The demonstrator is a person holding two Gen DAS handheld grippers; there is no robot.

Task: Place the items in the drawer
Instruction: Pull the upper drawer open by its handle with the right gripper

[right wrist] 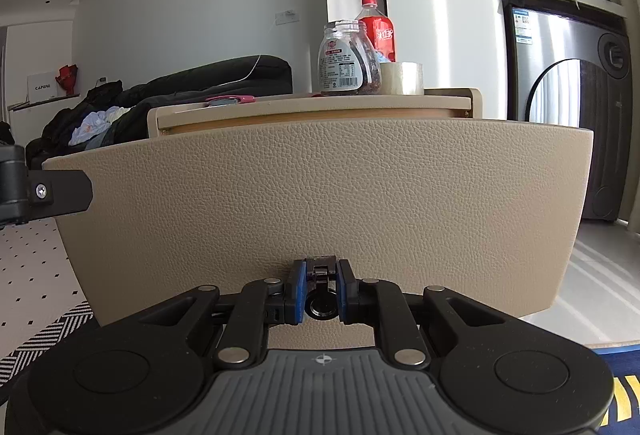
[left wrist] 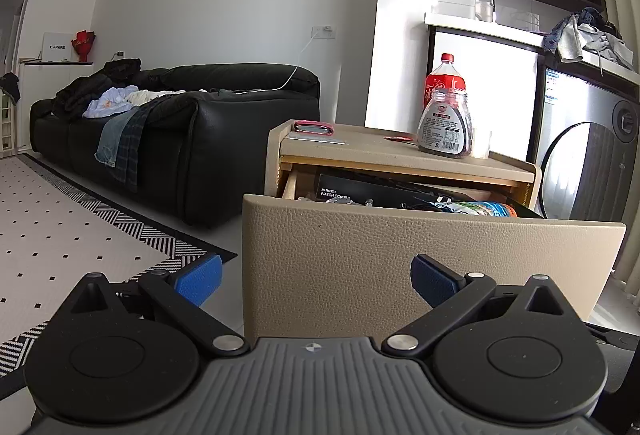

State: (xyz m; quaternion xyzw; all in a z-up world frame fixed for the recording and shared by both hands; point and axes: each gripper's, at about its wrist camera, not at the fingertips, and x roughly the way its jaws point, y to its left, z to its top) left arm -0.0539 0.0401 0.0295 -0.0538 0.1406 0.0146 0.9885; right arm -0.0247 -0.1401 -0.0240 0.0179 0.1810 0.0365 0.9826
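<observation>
Right gripper (right wrist: 319, 293): jaws clenched on drawer (right wrist: 320, 195) pull (right wrist: 320, 277), to slide it | left gripper (left wrist: 316, 281): jaws released, free | drawer open, already holding items; jar (left wrist: 444, 127) on tabletop (left wrist: 372, 151).

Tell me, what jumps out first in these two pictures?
The big beige drawer front fills the view, pulled open, with the right gripper clamped on its small dark handle. On the cabinet top above stand a red-capped drink bottle and a clear jar; the left gripper hangs open.
</observation>
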